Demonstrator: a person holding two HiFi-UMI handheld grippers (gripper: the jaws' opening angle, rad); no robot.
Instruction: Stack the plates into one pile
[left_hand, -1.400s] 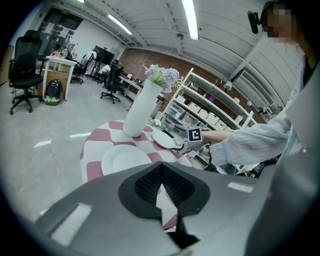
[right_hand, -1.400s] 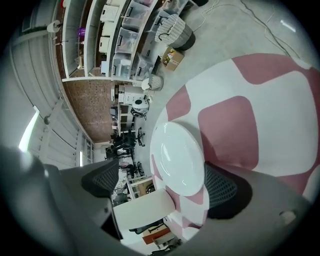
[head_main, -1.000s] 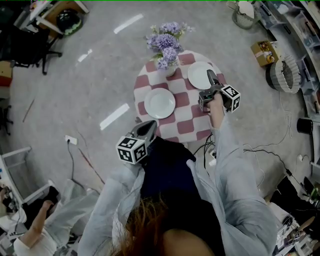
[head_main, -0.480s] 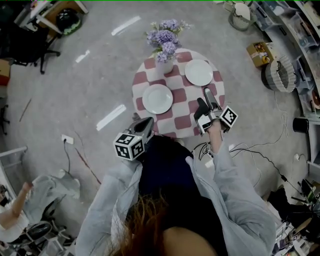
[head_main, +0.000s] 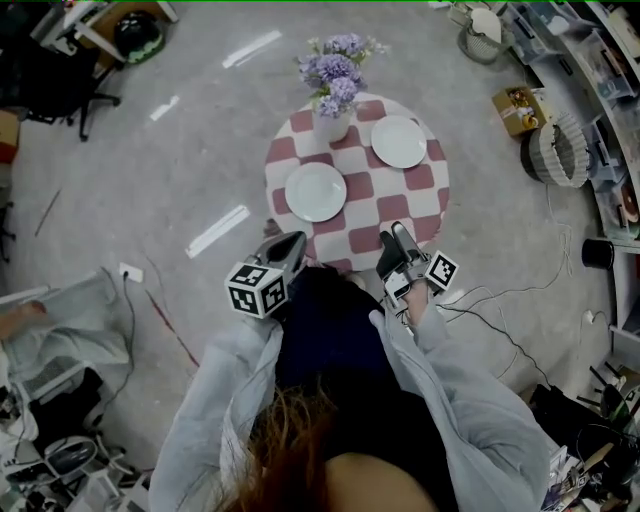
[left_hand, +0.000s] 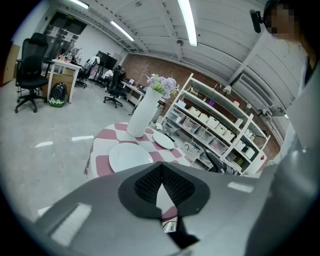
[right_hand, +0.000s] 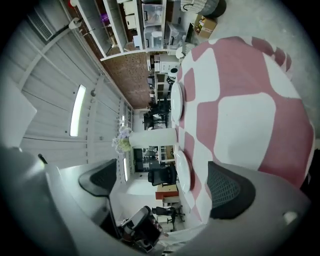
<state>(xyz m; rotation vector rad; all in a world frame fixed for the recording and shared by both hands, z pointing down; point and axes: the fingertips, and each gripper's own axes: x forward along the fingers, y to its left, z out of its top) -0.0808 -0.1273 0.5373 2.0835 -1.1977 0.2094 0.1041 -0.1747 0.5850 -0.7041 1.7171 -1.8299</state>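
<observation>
We stand in an open lab-cum-office. Right of the round checked table (head_main: 372, 208) run white shelves (left_hand: 220, 122) of storage boxes. Off to its left are desks and black office chairs (left_hand: 27, 70), and cables (head_main: 520, 310) trail over the concrete floor beside it.

A pale grey-blue jacket (head_main: 470, 410) with long sleeves is worn over a dark navy garment (head_main: 330, 335). Reddish-brown hair (head_main: 285, 455) is noted at 6 o'clock. On the left gripper (head_main: 288, 248) and right gripper (head_main: 396, 238) are recorded grey shells, black ribbed pads (left_hand: 147, 182), and cubes (head_main: 256, 290) with black-and-white square markers.
</observation>
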